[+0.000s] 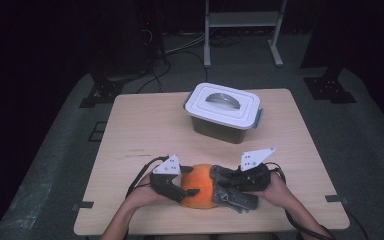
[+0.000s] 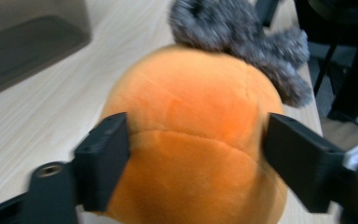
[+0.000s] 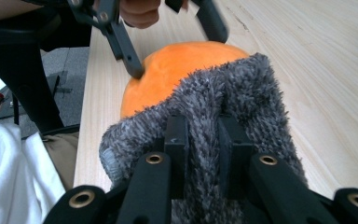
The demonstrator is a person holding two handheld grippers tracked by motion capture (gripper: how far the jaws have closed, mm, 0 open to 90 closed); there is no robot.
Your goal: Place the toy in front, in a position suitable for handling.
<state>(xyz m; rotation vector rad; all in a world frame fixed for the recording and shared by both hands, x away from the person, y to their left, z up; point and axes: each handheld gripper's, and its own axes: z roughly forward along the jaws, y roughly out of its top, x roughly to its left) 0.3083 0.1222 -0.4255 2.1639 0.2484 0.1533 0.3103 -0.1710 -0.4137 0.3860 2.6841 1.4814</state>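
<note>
The grey fuzzy leaf part (image 3: 223, 107) of an orange plush toy (image 1: 199, 186) is being pinched between the nearly closed jaws of the right gripper (image 3: 203, 140), while the toy's round body is being straddled by the half-open jaws of the left gripper (image 2: 196, 154), whose pads are being held right at its sides without it being clear that they are pressing in. The toy is being kept on the near edge of the wooden surface (image 1: 145, 125), between the two hands. Farther back, well apart, a lidded white-topped box (image 1: 224, 112) is being left standing, its contents hidden; no writing can be read.
</note>
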